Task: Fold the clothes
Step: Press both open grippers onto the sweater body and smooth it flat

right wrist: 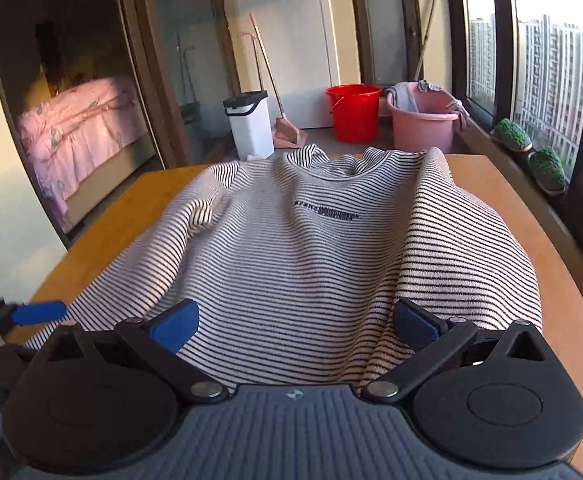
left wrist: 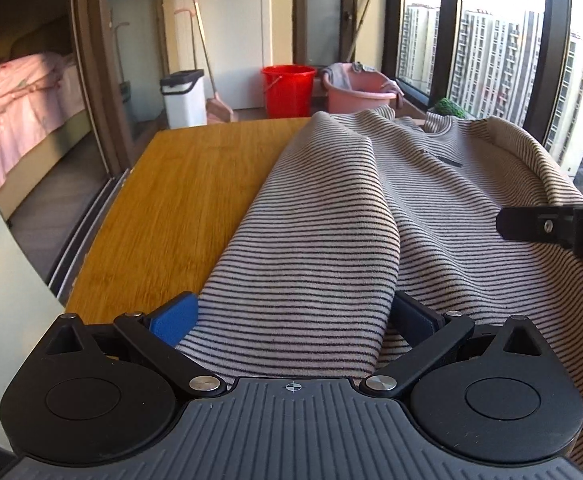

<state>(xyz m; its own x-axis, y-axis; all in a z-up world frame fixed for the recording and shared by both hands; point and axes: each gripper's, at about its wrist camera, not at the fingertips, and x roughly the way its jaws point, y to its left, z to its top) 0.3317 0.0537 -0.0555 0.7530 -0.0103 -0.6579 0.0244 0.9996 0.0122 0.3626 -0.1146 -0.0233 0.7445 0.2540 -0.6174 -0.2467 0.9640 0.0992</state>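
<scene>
Your left gripper (left wrist: 293, 316) stands spread, its blue pads either side of a raised fold at the hem; the striped sweatshirt (right wrist: 315, 240) lies chest-up on the wooden table (left wrist: 179, 208), collar far; your right gripper (right wrist: 297, 320) stands likewise spread over the hem, pinching nothing.
</scene>
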